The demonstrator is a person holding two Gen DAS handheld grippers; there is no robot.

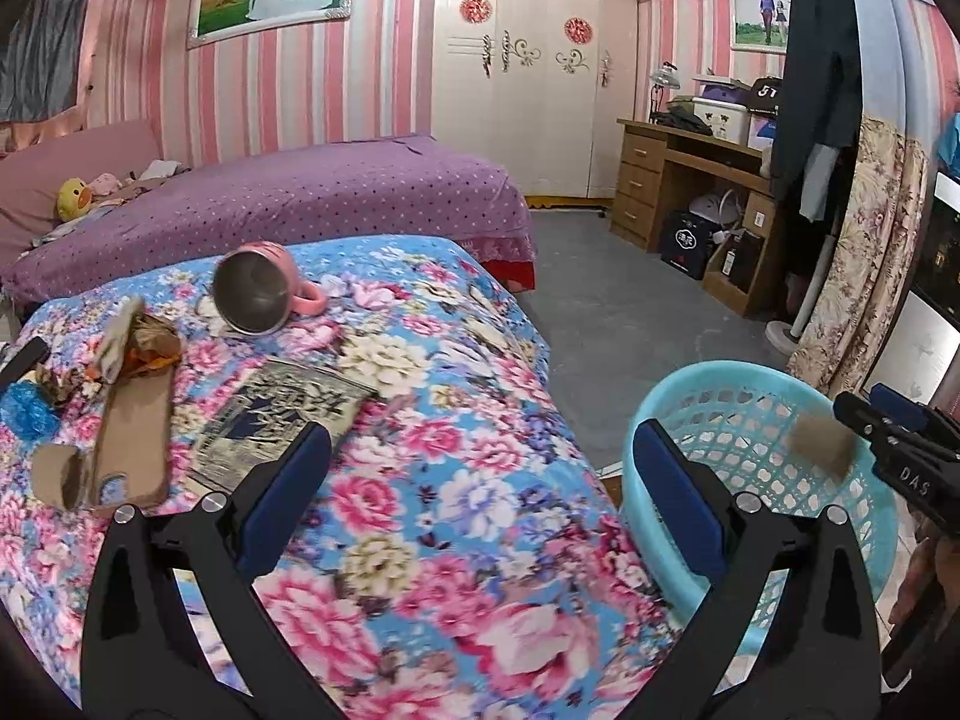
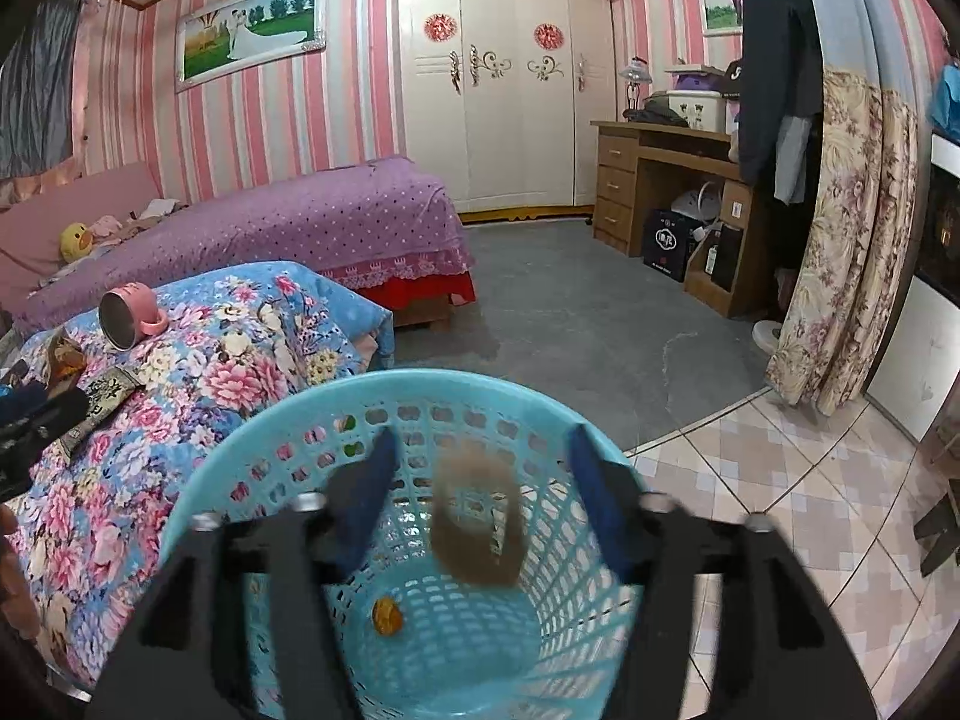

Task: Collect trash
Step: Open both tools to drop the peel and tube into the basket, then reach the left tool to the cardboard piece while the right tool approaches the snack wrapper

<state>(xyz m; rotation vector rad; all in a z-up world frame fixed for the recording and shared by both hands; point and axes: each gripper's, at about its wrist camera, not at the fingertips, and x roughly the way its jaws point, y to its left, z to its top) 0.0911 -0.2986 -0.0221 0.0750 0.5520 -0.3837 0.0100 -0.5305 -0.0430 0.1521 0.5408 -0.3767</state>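
Brown cardboard scrap (image 2: 477, 519) is dropping from the spread right gripper (image 2: 480, 498) into the turquoise plastic basket (image 2: 240, 450); left gripper (image 1: 480, 480) is spread, empty. Flattened cardboard box (image 1: 129, 438) and wrappers (image 1: 150, 342) are still left on the floral bed (image 1: 450, 540).

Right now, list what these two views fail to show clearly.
- Brown scrap, right wrist view: motion-blurred between the open right gripper fingers; its kind unreadable.
- Blue basket, left wrist view: inside hidden by its wall.
- Cardboard pieces, left wrist view: partly cut off by the edge.
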